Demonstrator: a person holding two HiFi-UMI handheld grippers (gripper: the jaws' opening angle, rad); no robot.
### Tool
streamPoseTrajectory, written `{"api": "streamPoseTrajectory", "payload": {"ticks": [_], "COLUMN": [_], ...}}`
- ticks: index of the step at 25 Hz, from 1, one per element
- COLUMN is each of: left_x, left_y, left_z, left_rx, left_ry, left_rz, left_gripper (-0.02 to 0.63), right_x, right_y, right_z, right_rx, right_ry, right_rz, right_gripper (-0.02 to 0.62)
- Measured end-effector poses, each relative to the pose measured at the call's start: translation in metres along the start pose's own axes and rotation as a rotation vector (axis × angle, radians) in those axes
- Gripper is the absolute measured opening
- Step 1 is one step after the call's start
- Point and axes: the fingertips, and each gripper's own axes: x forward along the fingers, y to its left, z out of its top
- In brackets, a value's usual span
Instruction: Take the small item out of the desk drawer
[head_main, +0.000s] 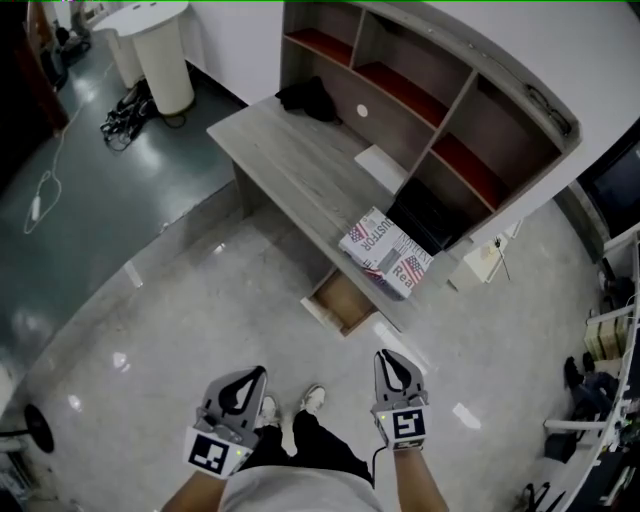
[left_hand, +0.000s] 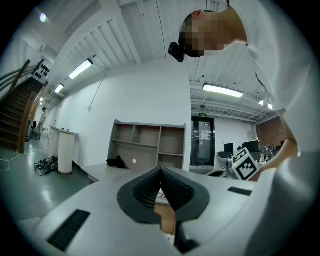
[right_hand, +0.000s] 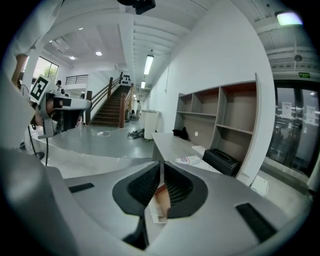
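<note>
The desk drawer (head_main: 341, 301) stands pulled open under the grey desk (head_main: 290, 160). Its brown inside shows, and I cannot make out a small item in it. Both grippers hang over the floor in front of the drawer, well short of it. My left gripper (head_main: 259, 373) is shut with nothing in it. My right gripper (head_main: 384, 355) is also shut and empty. In the left gripper view the closed jaws (left_hand: 161, 172) point at the desk. Through the gap below the tips of the right gripper (right_hand: 161, 167), part of the drawer (right_hand: 163, 197) shows.
On the desk lie a newsprint-patterned packet (head_main: 385, 256), a black box (head_main: 424, 214), a white sheet (head_main: 380, 166) and a dark bundle (head_main: 308, 97). A shelf hutch (head_main: 440, 110) rises behind. A white column (head_main: 166, 55) and cables (head_main: 125, 112) are at far left; my shoes (head_main: 312, 399) are between the grippers.
</note>
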Motion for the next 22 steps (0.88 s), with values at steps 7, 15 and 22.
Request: {"api": "streamPoseTrajectory", "payload": {"ticks": [7, 15, 22], "left_x": [0.010, 0.017, -0.010], "left_y": [0.008, 0.011, 0.019], "left_z": [-0.043, -0.098, -0.131], "left_rx": [-0.023, -0.076, -0.101], "left_ry": [0.056, 0.107, 0.185], "left_rz": [0.053, 0.120, 0.193], "left_gripper": [0.017, 0.017, 0.017], "right_x": [0.083, 0.187, 0.241], "right_y": [0.011, 0.045, 0.060], "right_z": [-0.073, -0.209, -0.277], "right_rx": [-0.047, -0.185, -0.262], "right_ry": [0.097, 0.353, 0.504], "right_rz": [0.078, 0.210, 0.273], "right_gripper": [0.104, 0.147, 0.196]}}
